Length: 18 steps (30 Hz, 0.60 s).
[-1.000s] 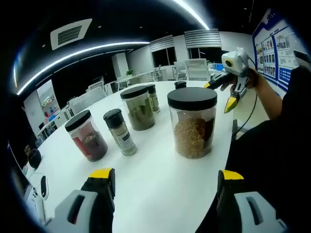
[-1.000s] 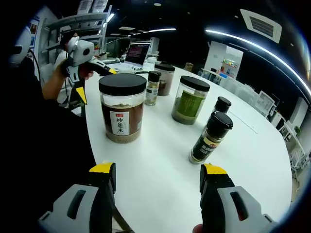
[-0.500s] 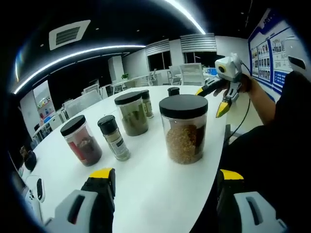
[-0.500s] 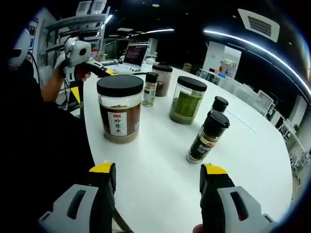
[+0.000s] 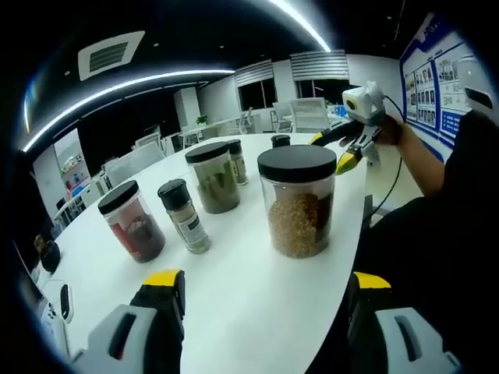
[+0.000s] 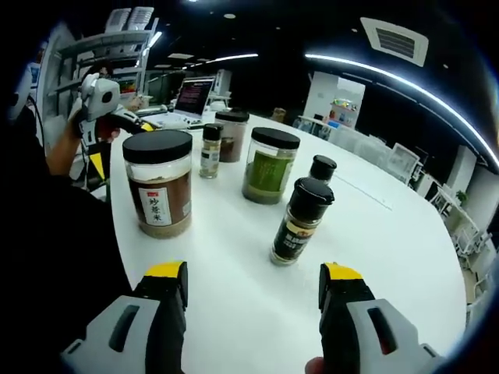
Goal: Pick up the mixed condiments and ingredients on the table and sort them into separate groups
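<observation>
Black-lidded clear grain jar [image 5: 298, 201] stands on the white worktop [image 5: 249, 296]; beside it, smaller spice bottle [image 5: 185, 216]. Both grippers [image 5: 261, 292] [image 6: 253, 280] gape wide, empty.

A white round table [image 6: 405, 234] carries black-lidded jars [image 6: 158, 184] and spice bottles [image 6: 301, 221] (all upright)

opposed low views across 1 table [image 5: 257, 304] (shared jars)

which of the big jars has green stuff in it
The middle jar, between the brown-filled jar and the small dark bottles; its contents are green.
</observation>
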Motion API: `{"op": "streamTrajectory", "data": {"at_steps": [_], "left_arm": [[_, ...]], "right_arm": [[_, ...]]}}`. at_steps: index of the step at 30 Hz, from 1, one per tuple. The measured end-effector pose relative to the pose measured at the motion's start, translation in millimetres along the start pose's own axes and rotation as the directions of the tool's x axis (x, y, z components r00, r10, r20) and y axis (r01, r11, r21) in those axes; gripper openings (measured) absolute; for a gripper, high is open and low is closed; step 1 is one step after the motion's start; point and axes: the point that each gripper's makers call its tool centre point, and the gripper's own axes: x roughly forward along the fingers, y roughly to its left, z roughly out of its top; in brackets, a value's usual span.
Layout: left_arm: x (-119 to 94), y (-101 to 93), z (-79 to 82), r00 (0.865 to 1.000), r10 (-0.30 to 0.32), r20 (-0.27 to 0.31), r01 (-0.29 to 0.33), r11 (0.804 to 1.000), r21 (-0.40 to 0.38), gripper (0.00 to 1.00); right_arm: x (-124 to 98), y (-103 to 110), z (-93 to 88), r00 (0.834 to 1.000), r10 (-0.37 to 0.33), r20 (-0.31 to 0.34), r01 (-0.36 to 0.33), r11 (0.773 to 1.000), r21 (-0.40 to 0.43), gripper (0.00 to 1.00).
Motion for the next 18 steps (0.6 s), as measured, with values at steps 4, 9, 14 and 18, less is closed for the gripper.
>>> {"op": "streamTrajectory", "data": {"at_steps": [4,9,14,18], "left_arm": [[1,0.0,-0.6,1.000,-0.001,-0.003,0.001,1.000,0.001,0.85],[1,0.2,-2.0,1.000,0.002,-0.009,-0.002,1.000,0.004,0.85],[2,-1.4,-2.2,1.000,-0.005,-0.009,0.005,1.000,0.006,0.85],[2,-2.9,-1.8,1.000,-0.013,-0.006,0.013,1.000,0.006,0.85]], "right_arm": [[4,-5,-2.5,1.000,-0.006,0.008,0.005,1.000,0.029,0.68],[5,-4,4.3,0.999,-0.007,0.041,0.006,1.000,0.019,0.68],[7,-13,5.3,0.998,-0.043,0.053,0.041,0.999,0.030,0.68],[8,-21,7.8,0.994,-0.063,0.084,0.057,0.996,0.073,0.69]]}}
